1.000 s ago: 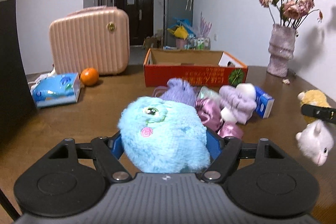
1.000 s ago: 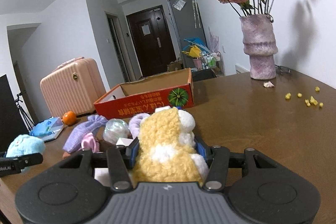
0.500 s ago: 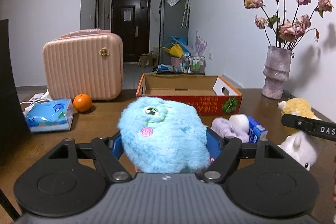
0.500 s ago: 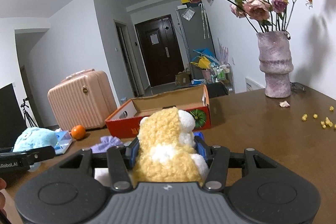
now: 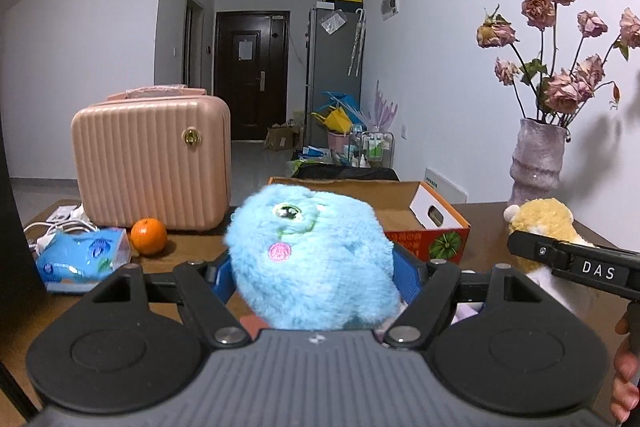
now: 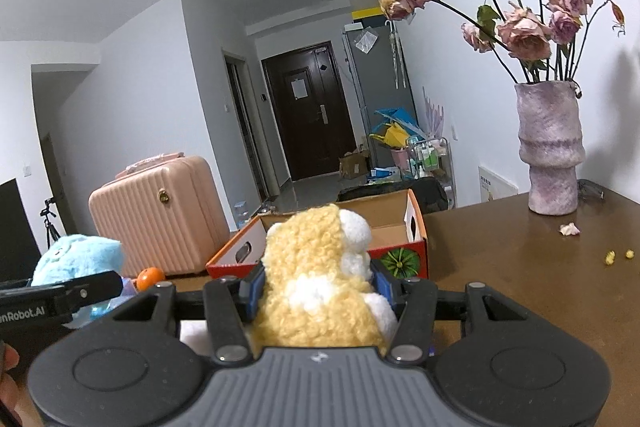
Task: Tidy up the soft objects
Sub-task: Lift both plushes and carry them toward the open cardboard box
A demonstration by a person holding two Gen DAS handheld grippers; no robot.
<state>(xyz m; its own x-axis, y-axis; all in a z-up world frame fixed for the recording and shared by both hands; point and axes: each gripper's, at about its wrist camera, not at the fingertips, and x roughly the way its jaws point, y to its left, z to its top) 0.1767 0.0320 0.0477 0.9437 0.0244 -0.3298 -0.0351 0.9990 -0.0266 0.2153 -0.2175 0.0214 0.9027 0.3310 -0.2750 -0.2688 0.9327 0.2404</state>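
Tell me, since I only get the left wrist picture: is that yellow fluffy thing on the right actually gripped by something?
Observer: Yes. The right gripper is shut on the yellow plush toy, with its blue pads pressing on both sides.
Operator: Is the toy yellow all over?
Observer: No. The side you can't see has white patches.
Operator: Is anything lying on the table near the vase?
Observer: Yes. Small yellow crumbs and a fallen petal lie on the table in front of the vase.
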